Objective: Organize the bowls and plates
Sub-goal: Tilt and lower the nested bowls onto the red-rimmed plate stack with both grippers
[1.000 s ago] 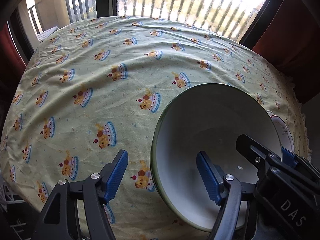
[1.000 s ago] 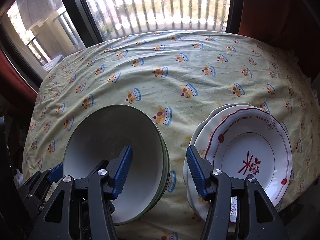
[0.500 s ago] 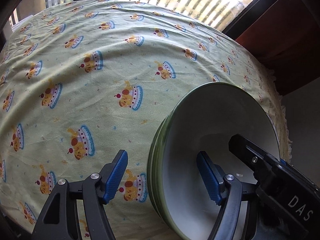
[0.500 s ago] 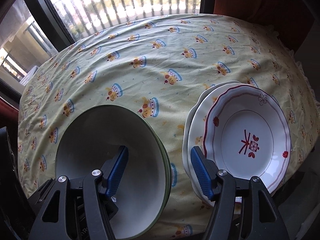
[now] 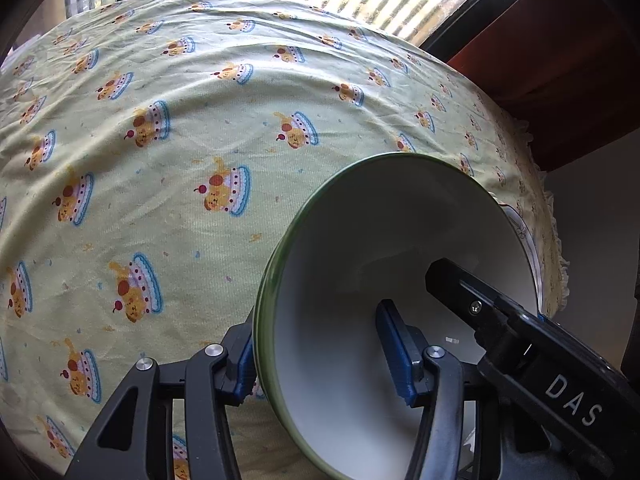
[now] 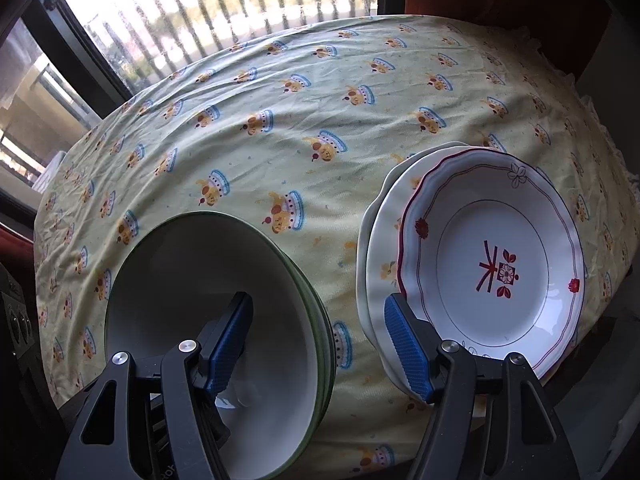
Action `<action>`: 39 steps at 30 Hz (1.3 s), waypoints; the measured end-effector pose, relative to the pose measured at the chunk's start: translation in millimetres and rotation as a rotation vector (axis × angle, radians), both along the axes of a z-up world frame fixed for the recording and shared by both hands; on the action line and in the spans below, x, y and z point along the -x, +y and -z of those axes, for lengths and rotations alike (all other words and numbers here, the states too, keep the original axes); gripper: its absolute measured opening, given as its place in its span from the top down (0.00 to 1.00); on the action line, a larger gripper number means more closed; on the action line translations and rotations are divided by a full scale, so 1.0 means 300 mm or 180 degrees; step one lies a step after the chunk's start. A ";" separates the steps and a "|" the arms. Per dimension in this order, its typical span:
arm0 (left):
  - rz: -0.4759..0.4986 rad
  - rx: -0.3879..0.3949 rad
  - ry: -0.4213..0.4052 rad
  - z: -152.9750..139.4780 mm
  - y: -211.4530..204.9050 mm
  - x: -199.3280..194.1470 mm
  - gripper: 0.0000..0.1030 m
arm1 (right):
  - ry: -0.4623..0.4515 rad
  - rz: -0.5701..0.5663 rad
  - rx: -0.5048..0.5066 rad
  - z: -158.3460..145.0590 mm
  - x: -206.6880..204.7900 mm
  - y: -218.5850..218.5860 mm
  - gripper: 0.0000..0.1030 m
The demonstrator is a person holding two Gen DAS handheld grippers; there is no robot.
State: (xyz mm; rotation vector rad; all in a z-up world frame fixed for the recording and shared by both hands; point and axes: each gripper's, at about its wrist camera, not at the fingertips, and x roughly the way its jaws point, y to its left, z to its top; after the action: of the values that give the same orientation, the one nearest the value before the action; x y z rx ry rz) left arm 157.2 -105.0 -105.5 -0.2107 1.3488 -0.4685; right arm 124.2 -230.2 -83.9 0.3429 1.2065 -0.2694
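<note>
Nearest, the left gripper [image 5: 324,350] is closing its jaws across the rim of the stack of green-rimmed bowls [image 5: 384,240], one blue pad outside touching the wall, the other inside and not yet pressing. At least three nested bowl rims are showing in the right wrist view. The bowls are opening upward. The right gripper [image 6: 320,344] is opening its jaws, released, one finger dipping inside the bowls [image 6: 208,280], the other lying over the near edge of the plates [image 6: 492,264]. Two stacked plates are lying flat just beyond that finger. Farther off, the cake-print tablecloth [image 6: 280,100] is stretching bare toward the barred window [image 6: 240,4].
</note>
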 end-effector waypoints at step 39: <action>0.0052 -0.0693 -0.0264 -0.151 -0.023 0.047 0.58 | 0.0008 -0.0069 -0.0819 -0.004 0.003 -0.024 0.62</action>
State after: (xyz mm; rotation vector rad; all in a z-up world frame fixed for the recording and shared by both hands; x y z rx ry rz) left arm 143.0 -111.8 -60.1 -0.0008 1.3098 -0.3371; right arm 123.2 -237.3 -82.6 0.5526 1.2490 -0.0952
